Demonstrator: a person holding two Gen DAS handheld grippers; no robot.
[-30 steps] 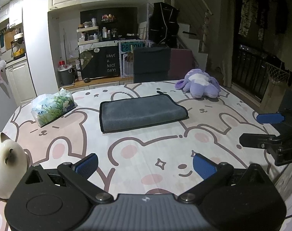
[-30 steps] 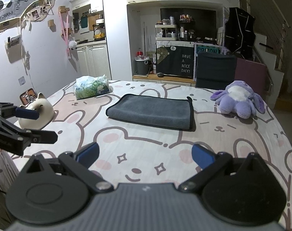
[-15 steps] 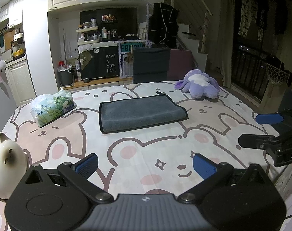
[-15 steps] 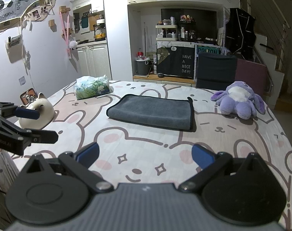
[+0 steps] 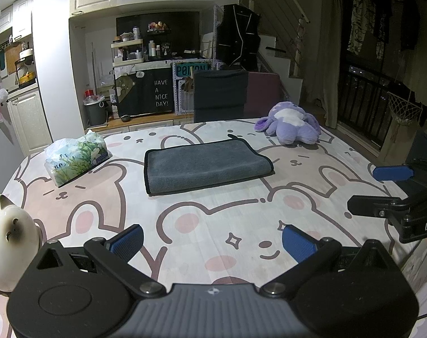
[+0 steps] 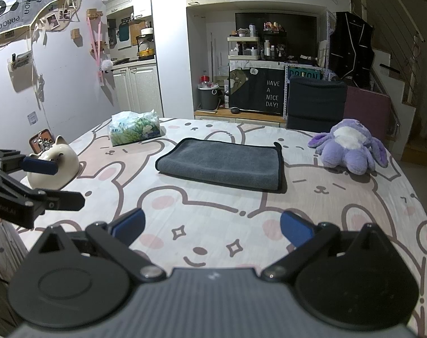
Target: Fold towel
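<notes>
The left claw (image 5: 212, 243) is released, its blue pads (image 5: 127, 239) spread wide and holding nothing, low over the near edge of the table (image 5: 241, 225). The right claw (image 6: 212, 231) is likewise released and empty, its pads (image 6: 296, 229) well apart, also at the near edge. Each claw shows in the other's view: the right claw (image 5: 379, 191) at the right side of the left wrist view, the left claw (image 6: 58, 183) at the left side of the right wrist view, both with fingers parted.

The towel (image 5: 205, 166), grey with a dark hem, lies folded flat in the middle of the table, well apart from both claws and beyond them. From the left claw's view its folded edge faces right and its hemmed edges face left and toward the claw.

Left of the towel and a little farther back sits a tissue pack (image 5: 75, 160). Nearer than the towel, at the table's left edge, stands a white cat figure (image 5: 10, 236). Right of the towel and farther back lies a purple plush (image 5: 290, 128). Behind the towel, past the table's far edge, stands a dark chair (image 5: 220, 95).
</notes>
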